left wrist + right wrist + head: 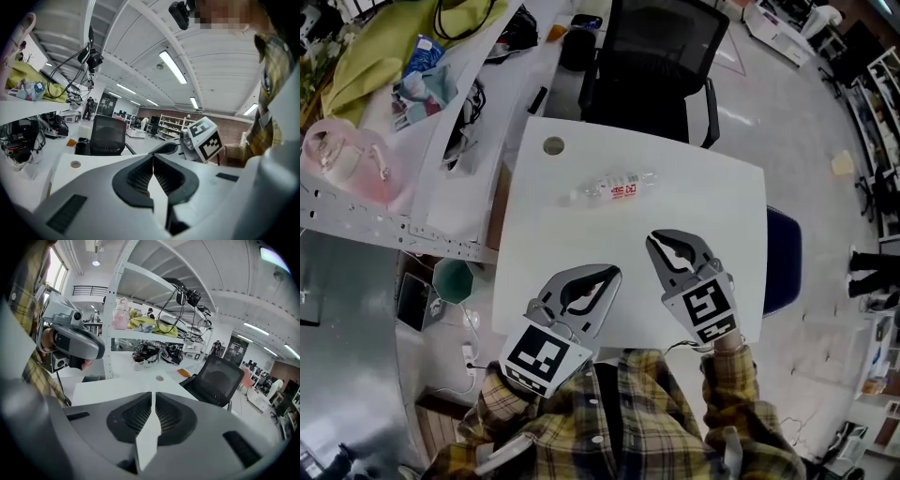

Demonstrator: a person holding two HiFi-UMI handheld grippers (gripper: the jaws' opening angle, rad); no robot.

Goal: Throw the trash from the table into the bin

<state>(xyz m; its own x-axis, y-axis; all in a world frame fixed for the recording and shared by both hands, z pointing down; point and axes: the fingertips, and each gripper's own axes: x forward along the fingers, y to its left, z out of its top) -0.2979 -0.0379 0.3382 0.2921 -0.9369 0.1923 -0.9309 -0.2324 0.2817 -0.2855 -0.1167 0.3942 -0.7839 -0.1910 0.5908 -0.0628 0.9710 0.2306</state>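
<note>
Left tongs point(612, 274) and right tongs point(654, 238) are closed, empty; the clear bottle point(609, 189) looks faint.

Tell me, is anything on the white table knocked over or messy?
Yes. A clear plastic bottle lies on its side near the middle of the white table, all alone, instead of standing up. No spill shows around it.

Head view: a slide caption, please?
Left gripper and right gripper, both shut, over a white table bearing a plastic bottle.
</note>
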